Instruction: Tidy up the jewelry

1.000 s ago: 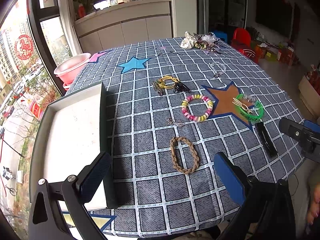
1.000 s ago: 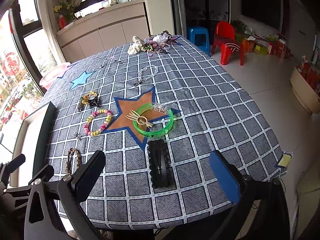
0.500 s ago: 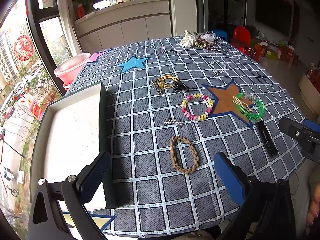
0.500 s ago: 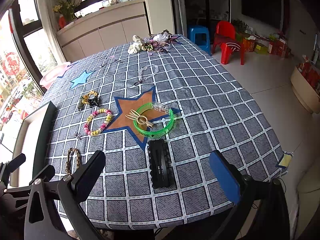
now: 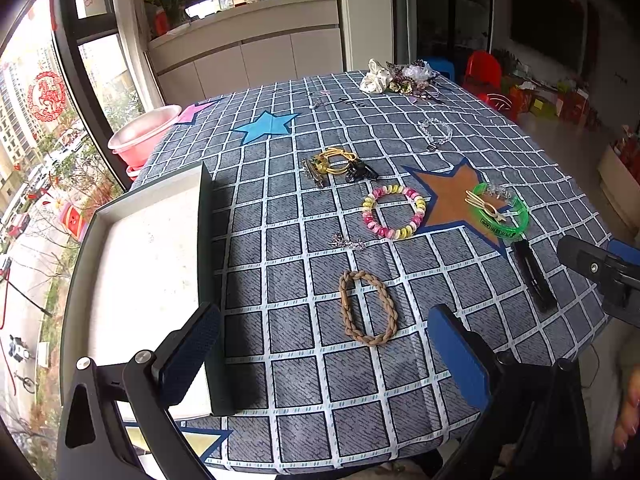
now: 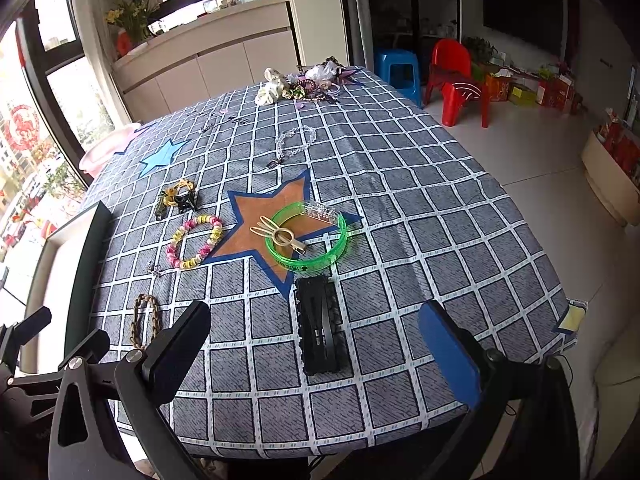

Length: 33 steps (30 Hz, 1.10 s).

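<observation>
Grey-blue checked cloth with a woven, denim-like grain covers the table (image 5: 304, 364) I am working over, patched with flat star cut-outs. My left gripper (image 5: 324, 356) hangs with its fingers spread wide and empty above the near edge; just beyond it lies the tan braided cord bracelet (image 5: 367, 307), a flattened oval whose long axis runs away from me. To its left sits the shallow grey rectangular tray with a pale lining (image 5: 140, 280), its long side also running front to back. My right gripper (image 6: 316, 354) is likewise parted and holding nothing, framing the black ridged plastic hair clip (image 6: 321, 325), a long bar pointing straight ahead. Past it rests the translucent green plastic bangle (image 6: 307, 242) with a beige fan-shaped clip (image 6: 276, 235) lying across it, on the brown star. The pink-and-yellow beaded bracelet (image 6: 195, 242) forms a round loop to the left.
</observation>
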Available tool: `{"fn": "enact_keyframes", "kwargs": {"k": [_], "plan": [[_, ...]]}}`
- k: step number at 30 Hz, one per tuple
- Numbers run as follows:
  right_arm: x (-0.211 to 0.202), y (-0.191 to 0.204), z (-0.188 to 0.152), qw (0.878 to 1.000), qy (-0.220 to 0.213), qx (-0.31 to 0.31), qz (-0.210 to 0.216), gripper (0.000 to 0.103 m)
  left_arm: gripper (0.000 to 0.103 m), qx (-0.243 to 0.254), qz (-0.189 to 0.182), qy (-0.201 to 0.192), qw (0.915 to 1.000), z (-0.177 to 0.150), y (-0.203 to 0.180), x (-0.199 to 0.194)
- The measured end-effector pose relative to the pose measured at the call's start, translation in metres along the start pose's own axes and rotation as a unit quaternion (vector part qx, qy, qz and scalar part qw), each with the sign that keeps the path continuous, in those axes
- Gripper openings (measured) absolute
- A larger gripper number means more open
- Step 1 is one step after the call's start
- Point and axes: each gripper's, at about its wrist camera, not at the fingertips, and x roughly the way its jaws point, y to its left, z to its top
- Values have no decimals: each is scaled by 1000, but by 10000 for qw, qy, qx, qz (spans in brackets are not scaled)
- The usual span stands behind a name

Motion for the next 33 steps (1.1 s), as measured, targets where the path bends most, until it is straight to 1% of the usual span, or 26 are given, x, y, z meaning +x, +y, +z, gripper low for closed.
{"fn": "enact_keyframes", "kwargs": {"k": [33], "plan": [[2,-1,-4,10000,59,27,29,103,103,18,11,56,10000,-4,-1,2]]}}
